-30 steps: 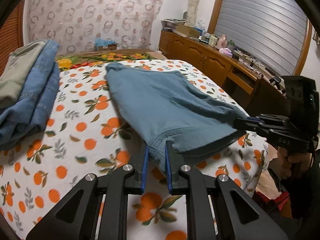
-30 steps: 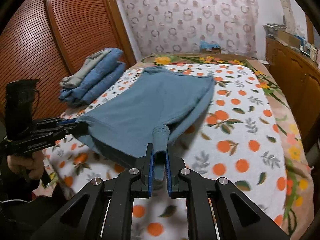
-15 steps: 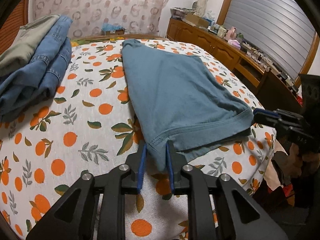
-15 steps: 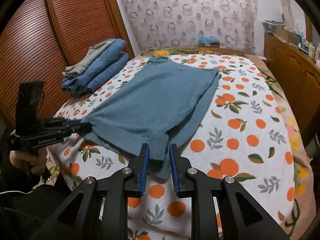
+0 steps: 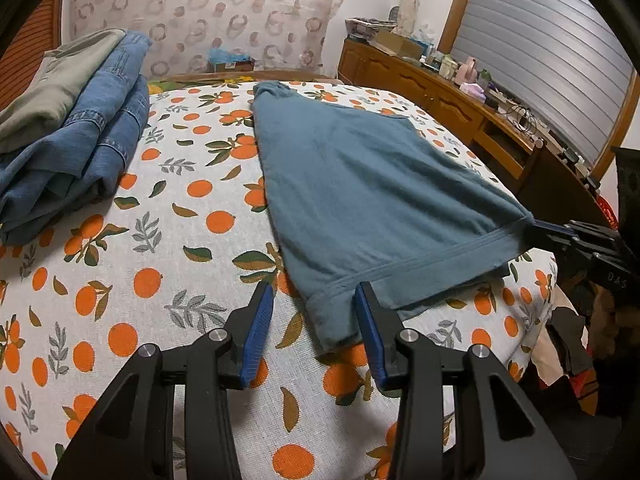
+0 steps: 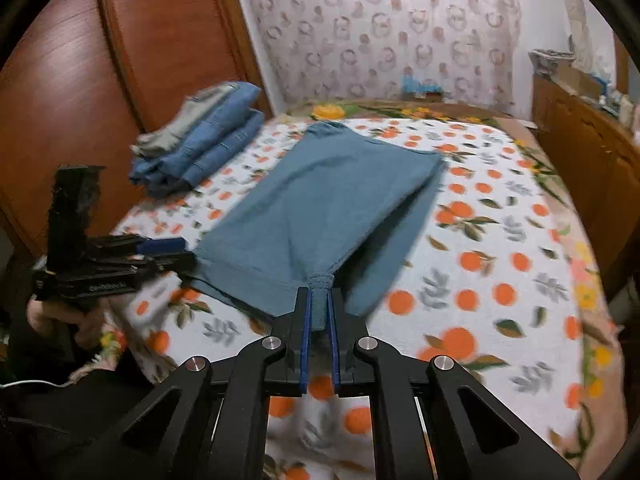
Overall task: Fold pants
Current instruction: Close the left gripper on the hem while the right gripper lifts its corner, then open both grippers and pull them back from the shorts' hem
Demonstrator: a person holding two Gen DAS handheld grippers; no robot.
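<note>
So the pants lie flat on the bed (unfolded), left gripper spread, right gripper pinching the waistband.

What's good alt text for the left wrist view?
The left tongs hang open around the near waistband corner of teal pants lying flat on an orange-print bed. The right tongs meet the other corner; folded jeans sit left.

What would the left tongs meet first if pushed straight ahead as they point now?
Probably the near corner of the blue pants, which lies on the bed between the open left tongs; how far ahead is unclear.
</note>
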